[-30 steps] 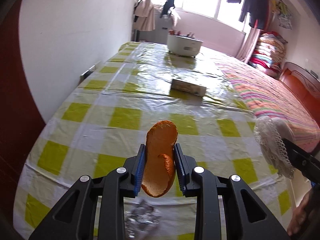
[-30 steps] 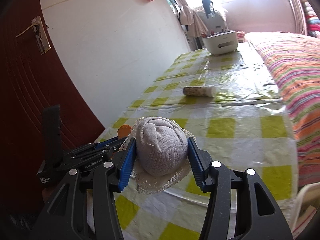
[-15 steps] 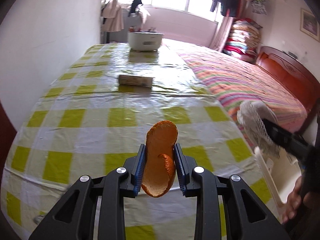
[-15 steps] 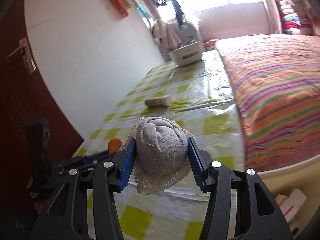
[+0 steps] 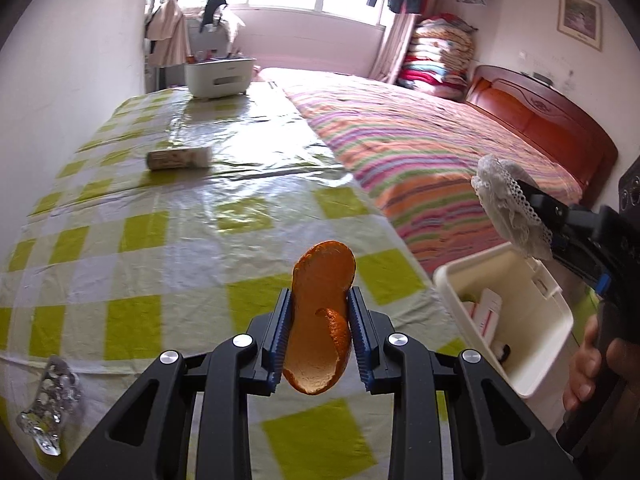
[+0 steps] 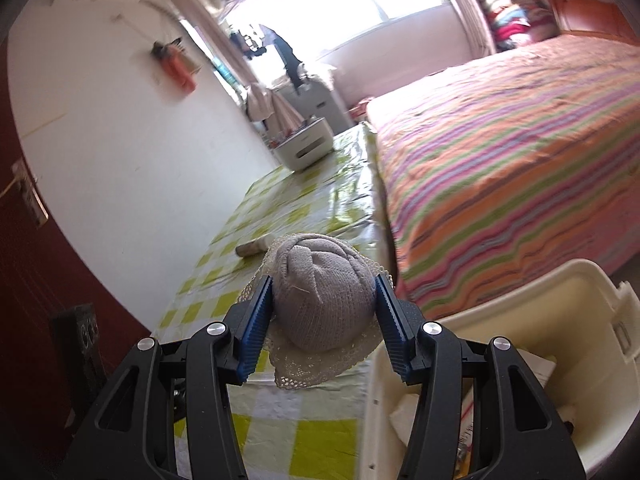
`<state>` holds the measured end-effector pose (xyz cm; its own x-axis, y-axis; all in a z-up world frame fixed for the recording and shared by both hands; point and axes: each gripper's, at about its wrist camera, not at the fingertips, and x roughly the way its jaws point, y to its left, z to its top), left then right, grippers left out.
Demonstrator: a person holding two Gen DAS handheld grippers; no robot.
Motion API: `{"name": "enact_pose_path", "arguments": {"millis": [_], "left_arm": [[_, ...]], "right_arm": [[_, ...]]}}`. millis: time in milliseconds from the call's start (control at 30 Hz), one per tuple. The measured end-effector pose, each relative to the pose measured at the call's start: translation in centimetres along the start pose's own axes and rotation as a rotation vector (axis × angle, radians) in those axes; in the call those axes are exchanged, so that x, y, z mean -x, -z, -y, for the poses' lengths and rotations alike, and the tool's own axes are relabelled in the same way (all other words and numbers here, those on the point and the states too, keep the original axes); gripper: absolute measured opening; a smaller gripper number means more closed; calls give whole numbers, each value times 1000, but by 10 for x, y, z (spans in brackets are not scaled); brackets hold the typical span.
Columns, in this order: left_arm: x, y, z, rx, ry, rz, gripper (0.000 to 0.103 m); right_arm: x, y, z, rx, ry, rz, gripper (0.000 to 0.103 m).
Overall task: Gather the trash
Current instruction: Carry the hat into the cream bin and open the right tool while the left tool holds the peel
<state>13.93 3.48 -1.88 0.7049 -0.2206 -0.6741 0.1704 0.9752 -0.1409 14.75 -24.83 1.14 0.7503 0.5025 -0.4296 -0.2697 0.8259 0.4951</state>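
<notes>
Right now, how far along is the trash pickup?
Done: the white bin already holds some packaging. In hand: left gripper clamps an orange peel; right gripper clamps a balled sock near the bin rim. Left: crumpled foil and a small box remain on the table.

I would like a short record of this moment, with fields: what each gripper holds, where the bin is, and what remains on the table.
left gripper: shut on orange peel
right gripper: shut on lace-edged grey bundle
bin: white, beside the table edge, cartons inside
table: checked cloth; crumpled foil near edge, small box farther, white container at far end
</notes>
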Motion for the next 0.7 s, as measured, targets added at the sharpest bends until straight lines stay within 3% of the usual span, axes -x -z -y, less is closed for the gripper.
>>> {"name": "enact_pose_path", "arguments": {"millis": [367,700], "left_arm": [[-9,4,53,-68,76,-19,28],[-17,7,94,-110,129,-38,28]], "right_arm": [[26,4,25,-59,82,61,50],[48,8,67,-107,239,106,50]]}}
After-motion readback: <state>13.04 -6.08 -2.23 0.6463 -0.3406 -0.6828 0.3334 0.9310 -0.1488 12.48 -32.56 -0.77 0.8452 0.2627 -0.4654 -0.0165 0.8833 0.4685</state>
